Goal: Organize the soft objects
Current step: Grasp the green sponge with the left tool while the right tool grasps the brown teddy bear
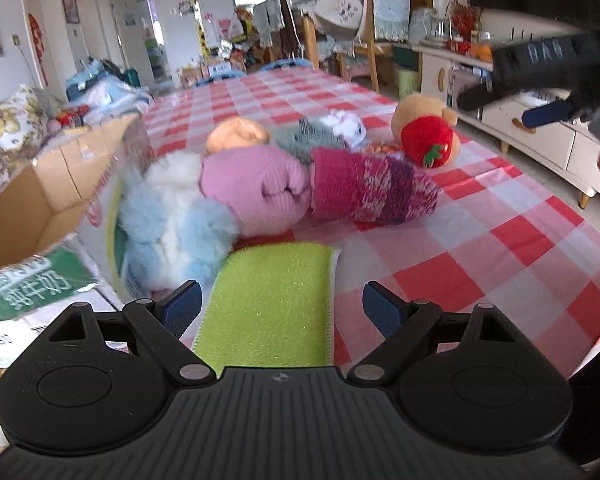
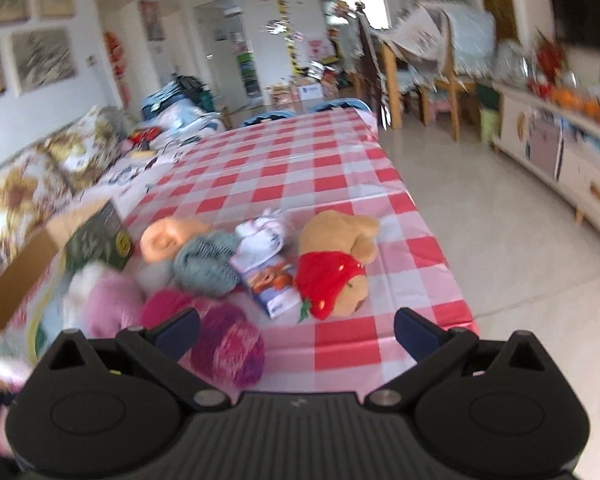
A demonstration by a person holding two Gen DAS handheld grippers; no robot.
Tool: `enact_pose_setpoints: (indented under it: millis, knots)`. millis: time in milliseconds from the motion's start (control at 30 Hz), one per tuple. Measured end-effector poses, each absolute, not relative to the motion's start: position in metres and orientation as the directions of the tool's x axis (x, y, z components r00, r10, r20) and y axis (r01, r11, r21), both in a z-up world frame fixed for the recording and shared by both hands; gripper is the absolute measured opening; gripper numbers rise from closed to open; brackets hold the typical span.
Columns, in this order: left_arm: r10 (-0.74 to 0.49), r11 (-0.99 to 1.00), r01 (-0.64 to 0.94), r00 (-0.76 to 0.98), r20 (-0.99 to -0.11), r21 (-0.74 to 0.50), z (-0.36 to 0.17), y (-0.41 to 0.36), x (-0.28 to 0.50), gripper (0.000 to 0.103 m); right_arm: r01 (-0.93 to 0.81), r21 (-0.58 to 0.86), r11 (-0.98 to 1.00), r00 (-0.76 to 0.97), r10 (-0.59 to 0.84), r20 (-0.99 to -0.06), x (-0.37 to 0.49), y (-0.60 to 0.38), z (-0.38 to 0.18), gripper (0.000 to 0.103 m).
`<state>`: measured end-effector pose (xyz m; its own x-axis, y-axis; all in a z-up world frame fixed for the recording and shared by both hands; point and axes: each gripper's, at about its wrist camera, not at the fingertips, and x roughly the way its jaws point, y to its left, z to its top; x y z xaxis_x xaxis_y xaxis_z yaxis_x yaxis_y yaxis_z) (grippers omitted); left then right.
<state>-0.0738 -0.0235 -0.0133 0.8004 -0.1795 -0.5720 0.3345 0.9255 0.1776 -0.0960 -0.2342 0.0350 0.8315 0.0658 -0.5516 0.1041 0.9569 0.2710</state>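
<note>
A green sponge cloth (image 1: 268,304) lies on the checkered table between the spread fingers of my open left gripper (image 1: 282,304). Beyond it rest a white-and-blue fluffy toy (image 1: 172,216), a pink knitted roll (image 1: 256,192), a magenta knitted roll (image 1: 372,188) (image 2: 228,344), a grey-green knit piece (image 1: 300,140) (image 2: 208,264), a peach plush (image 1: 236,134) (image 2: 168,236) and a tan plush bear with a red strawberry (image 1: 424,132) (image 2: 336,264). My right gripper (image 2: 296,334) is open and held above the table, empty, nearer to me than the bear. It also shows at upper right in the left wrist view, gripper (image 1: 540,100).
An open cardboard box (image 1: 48,196) (image 2: 28,264) stands at the table's left edge, against the fluffy toy. White socks (image 2: 264,236) and a printed packet (image 2: 274,284) lie by the bear. A sofa sits left, white cabinets (image 2: 572,168) right, chairs behind.
</note>
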Motion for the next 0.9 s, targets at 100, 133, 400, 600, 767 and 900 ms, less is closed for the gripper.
enact_pose_setpoints:
  millis: [100,133,400,600,767,900]
  knots:
    - [-0.158,0.929,0.324,0.786,-0.598,0.179,-0.015,-0.018,-0.073,0.103,0.133,0.335,0.933,0.823,0.085,-0.562,-0.078,-0.244,0.032,0.102]
    - [-0.155,0.930,0.322,0.781,-0.605,0.177,-0.014,-0.015,-0.073,0.103,0.134,0.337,0.932,0.821,0.086,-0.564,-0.073,-0.245,0.031,0.102]
    - [-0.165,0.927,0.345,0.731,-0.663,0.150,-0.019,-0.017,-0.077,0.103,0.136,0.282,0.950,0.790,0.068,-0.609,-0.034,-0.246,0.019,0.102]
    - [-0.153,0.929,0.339,0.719,-0.678,0.150,-0.021,-0.020,-0.081,0.103,0.144,0.286,0.947,0.769,0.075,-0.635,-0.009,-0.254,0.009,0.102]
    - [-0.161,0.929,0.342,0.717,-0.678,0.142,-0.020,-0.024,-0.081,0.103,0.142,0.267,0.953,0.751,0.072,-0.656,0.011,-0.252,0.001,0.102]
    - [-0.164,0.925,0.349,0.719,-0.675,0.146,-0.020,-0.027,-0.091,0.101,0.120,0.230,0.966,0.733,0.070,-0.677,0.022,-0.250,-0.007,0.102]
